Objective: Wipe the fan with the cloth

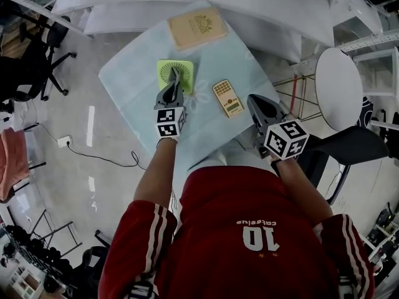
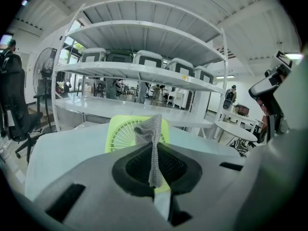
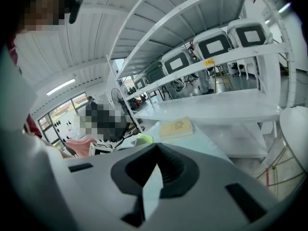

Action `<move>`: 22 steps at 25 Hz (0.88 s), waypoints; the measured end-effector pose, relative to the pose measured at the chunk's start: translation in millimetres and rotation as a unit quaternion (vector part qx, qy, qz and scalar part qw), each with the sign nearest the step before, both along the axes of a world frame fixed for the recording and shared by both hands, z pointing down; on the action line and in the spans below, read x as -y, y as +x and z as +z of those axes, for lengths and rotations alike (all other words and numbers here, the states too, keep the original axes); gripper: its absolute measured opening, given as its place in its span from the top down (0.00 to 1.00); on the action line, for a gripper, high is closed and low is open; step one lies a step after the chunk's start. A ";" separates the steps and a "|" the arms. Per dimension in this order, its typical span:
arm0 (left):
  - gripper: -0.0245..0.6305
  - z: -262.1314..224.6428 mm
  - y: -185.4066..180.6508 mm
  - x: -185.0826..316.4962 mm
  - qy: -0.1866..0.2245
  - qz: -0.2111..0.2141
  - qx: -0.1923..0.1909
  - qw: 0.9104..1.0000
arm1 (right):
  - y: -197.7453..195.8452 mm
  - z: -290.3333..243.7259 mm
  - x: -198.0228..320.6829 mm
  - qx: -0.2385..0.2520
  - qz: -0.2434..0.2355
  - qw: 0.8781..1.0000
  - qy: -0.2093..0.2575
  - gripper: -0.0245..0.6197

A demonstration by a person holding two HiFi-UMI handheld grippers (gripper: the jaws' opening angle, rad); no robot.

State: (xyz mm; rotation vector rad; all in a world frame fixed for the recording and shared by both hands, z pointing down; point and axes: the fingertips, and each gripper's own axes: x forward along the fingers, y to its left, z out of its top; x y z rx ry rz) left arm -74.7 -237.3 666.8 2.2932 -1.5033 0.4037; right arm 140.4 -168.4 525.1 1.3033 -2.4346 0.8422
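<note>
I had the left gripper (image 1: 174, 75) out over the pale blue table (image 1: 128, 89), its jaws clenched on a strip of grey mesh cloth (image 2: 153, 148). In the left gripper view the cloth ran up between the jaws and its bunched free end stuck out past the tips. That end sat right in front of the lime-green fan (image 1: 166, 71). From the head view the fan lay near the middle of the table with its round grille facing up, and the gripper tips and cloth were over its right part. I could not tell whether the cloth was actually touching the grille. My right gripper (image 1: 252, 99) hung at the near right edge of the table with its jaws pressed together and nothing between them. It was well apart from the fan. A tan calculator (image 1: 227, 98) lay on the table between the two grippers, just right of the fan. A flat tan book (image 1: 197, 27) rested at the far edge of the table. White shelving (image 2: 144, 71) stood beyond the table.
</note>
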 end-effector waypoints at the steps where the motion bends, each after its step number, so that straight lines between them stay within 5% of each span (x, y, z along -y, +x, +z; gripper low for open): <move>1: 0.93 -0.1 3.4 -0.5 0.000 0.003 0.000 1.000 | 0.9 -0.1 0.0 0.000 0.000 1.000 0.000 0.96; 22: 0.93 0.9 41.9 0.2 -0.001 0.027 -0.005 1.000 | 20.6 -0.5 -5.4 0.002 0.006 1.000 -0.001 0.96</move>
